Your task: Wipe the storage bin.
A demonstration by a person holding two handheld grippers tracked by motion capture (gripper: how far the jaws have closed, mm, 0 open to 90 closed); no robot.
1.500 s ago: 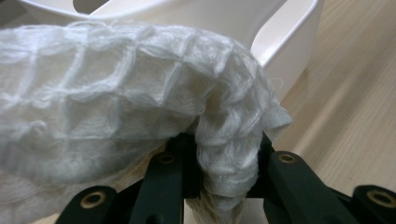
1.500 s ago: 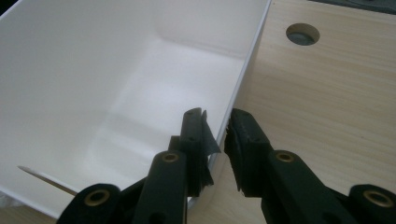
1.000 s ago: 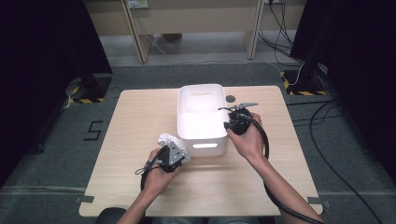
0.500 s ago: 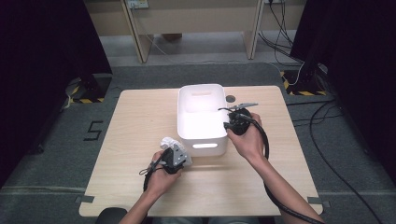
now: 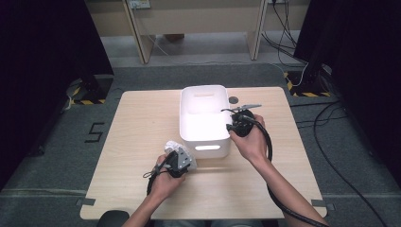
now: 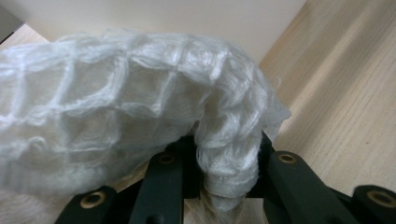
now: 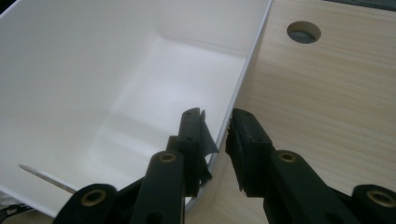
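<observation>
Between the left gripper's [image 6: 219, 186] clamped jaws hangs a white mesh cloth [image 6: 116, 126], just before the bin [image 5: 204, 120]. Right gripper [image 7: 217, 135] straddles the bin's rim, jaws slightly apart. Next: lift cloth into bin.

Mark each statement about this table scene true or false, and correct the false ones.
1. The left tool is clamped on a white netted cloth. True.
2. The white bin holds several things. False: its inside is bare.
3. The right tool has one jaw inside the bin wall and one outside. True.
4. The cloth lies inside the bin. False: it is outside, by the bin's near left corner.
5. The bin stands on a wooden table. True.
</observation>
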